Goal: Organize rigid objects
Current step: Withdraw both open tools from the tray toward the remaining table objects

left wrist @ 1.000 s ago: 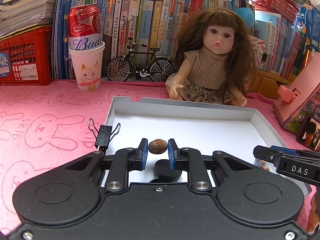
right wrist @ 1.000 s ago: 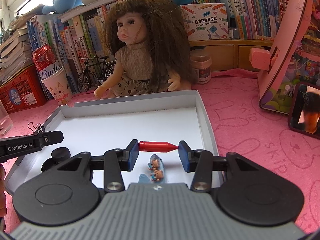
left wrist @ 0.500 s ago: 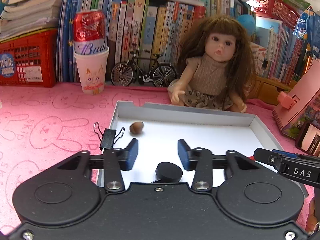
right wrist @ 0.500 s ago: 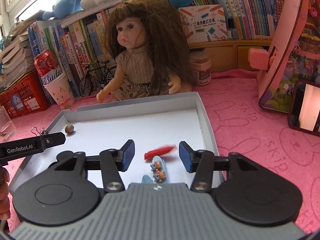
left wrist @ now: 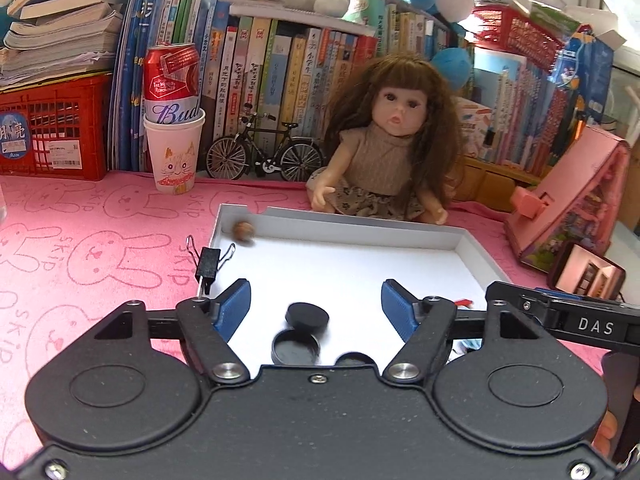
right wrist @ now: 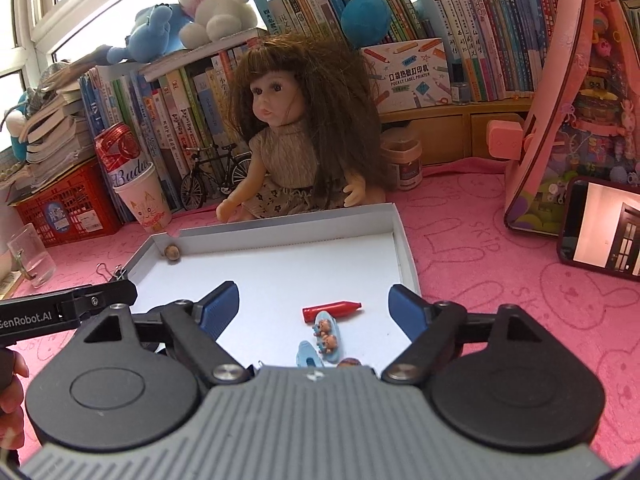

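Pink worktop [right wrist: 480,240] is carrying the white tray [right wrist: 404,240]; both tools – left tool [left wrist: 316,304], right tool [right wrist: 314,306] – are gaping, released. Nut [left wrist: 243,230] at 11 o'clock, red crayon [right wrist: 331,309] near 5 – withdrawing upward avoids nudging them.

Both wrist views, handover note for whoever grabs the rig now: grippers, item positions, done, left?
Left gripper: open, empty, over the near left of the white tray.
Right gripper: open, empty, over the near right.
In the tray: brown nut in the far left corner; two black round caps near left; red crayon and blue bear clip near right.
Black binder clip sits on the tray's left wall.
Done: nut, crayon, caps and bear clip are in.
Left: probably the binder clip; nothing else loose shows on the pink mat.
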Motion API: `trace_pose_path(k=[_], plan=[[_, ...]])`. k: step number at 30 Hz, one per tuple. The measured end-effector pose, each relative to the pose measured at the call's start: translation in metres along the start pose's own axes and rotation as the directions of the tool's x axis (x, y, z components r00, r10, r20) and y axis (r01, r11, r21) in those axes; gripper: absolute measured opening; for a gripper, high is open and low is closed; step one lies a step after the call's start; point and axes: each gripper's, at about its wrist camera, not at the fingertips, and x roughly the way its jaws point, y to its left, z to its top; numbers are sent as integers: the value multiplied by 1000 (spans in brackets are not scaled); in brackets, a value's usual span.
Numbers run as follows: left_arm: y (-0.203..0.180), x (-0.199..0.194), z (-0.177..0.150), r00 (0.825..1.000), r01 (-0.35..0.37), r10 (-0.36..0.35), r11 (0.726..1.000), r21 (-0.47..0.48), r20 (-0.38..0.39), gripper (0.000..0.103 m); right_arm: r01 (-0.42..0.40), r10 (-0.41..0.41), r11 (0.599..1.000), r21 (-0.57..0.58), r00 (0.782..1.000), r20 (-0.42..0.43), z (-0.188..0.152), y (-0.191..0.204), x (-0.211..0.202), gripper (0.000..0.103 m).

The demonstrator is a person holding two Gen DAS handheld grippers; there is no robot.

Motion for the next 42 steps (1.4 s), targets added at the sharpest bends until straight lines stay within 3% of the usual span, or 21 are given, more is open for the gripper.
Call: trace_pose_path(k=[9,25,42], plan=[[-12,-33,-20,999,52,-53,998,28,4,71,-35,36,999,-19,999,30,-12,1,-27,97],[-37,-84,-48,987,156,-158,982,104,11,74,-68,75,992,-109,995,62,-33,6,-64,100],[-50,-127,-95,967,254,-248,960,117,-62,75,-109,120,981,-159,991,65,-59,-2,-102,100]])
